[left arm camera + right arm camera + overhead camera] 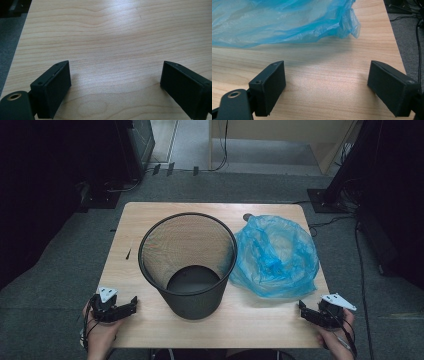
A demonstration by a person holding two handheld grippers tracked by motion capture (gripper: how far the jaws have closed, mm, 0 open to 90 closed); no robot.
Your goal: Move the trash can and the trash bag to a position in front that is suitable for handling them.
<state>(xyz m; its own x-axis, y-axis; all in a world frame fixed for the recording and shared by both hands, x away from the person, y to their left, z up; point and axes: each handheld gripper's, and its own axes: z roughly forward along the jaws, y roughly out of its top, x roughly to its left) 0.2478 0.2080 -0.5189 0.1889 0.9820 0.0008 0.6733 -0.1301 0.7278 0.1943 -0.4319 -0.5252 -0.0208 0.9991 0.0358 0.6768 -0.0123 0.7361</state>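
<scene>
A black wire-mesh waste bin (189,262) stands upright in the middle of the wooden table (150,325). To its right lies a crumpled blue plastic bag (276,255), touching the bin's side; its near edge (287,22) spreads across the top of the right gripper view. My left gripper (131,303) rests low at the table's front left corner, open, with bare wood (115,75) between its jaws. My right gripper (303,310) sits at the front right corner, just short of the bag, open with nothing between its jaws (327,82).
Grey carpet (65,265) surrounds the table. Cables (345,220) and a black stand base (325,200) lie behind it at the right. Dark equipment (50,170) stands at the back left. The table's right edge (398,55) runs close beside my right gripper.
</scene>
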